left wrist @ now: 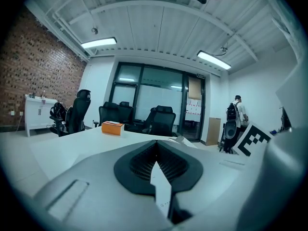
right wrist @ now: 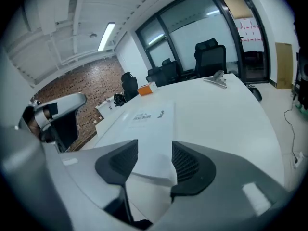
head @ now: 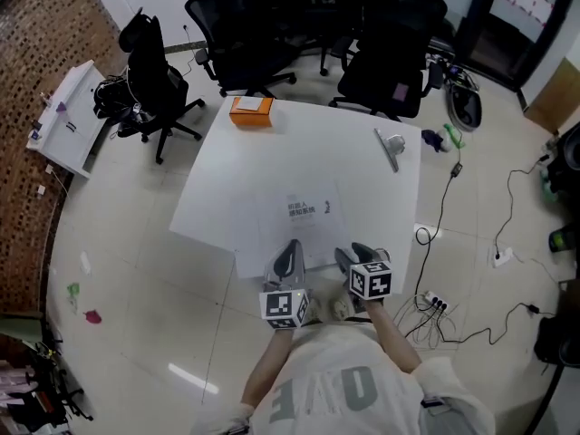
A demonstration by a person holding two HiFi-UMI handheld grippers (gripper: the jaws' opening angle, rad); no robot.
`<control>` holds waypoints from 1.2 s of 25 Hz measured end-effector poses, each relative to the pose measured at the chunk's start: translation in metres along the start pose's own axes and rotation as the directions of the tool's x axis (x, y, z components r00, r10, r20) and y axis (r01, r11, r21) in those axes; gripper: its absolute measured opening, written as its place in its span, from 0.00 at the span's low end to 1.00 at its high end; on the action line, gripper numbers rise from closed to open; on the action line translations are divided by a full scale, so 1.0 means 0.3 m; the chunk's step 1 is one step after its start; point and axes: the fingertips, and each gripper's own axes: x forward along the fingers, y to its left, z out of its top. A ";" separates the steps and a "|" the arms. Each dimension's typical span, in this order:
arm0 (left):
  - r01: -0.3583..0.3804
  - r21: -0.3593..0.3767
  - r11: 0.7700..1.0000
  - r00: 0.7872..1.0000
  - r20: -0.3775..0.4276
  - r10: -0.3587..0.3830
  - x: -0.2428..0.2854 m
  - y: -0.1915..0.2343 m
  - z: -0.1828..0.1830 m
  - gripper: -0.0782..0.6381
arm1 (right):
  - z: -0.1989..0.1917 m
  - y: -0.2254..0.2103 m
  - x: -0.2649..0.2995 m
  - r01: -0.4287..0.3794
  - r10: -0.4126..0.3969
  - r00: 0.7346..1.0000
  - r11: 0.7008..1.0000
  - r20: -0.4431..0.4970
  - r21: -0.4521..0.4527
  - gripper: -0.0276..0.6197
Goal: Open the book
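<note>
A thin white book (head: 304,229) with dark print on its cover lies shut and flat on the white table (head: 272,157), near the front edge. My left gripper (head: 292,248) hovers over the book's near left part, its jaws shut with nothing in them (left wrist: 155,146). My right gripper (head: 357,253) is at the book's near right corner and stands open. In the right gripper view (right wrist: 155,159) that corner of the book (right wrist: 147,124) shows in the gap between the pads, which do not press on it.
An orange box (head: 251,110) sits at the table's far edge and a metal clip (head: 390,146) at the far right. Black office chairs (head: 390,53) stand behind the table. Cables and a power strip (head: 435,302) lie on the floor at the right.
</note>
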 end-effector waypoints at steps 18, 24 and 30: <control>-0.021 0.001 1.000 1.000 -0.017 0.021 -0.008 0.024 -0.024 0.13 | -0.039 -0.090 0.035 0.132 -0.136 0.988 0.989 -0.069 -0.065 0.08; -0.021 0.000 1.000 1.000 -0.017 0.021 -0.011 0.019 -0.031 0.13 | 0.039 -0.024 -0.012 0.095 -0.095 0.995 0.992 0.005 -0.085 0.05; 0.045 -0.011 0.999 0.998 -0.043 -0.046 -0.008 -0.030 -0.075 0.12 | 0.131 0.108 -0.059 0.016 -0.006 0.997 0.991 0.074 -0.132 0.05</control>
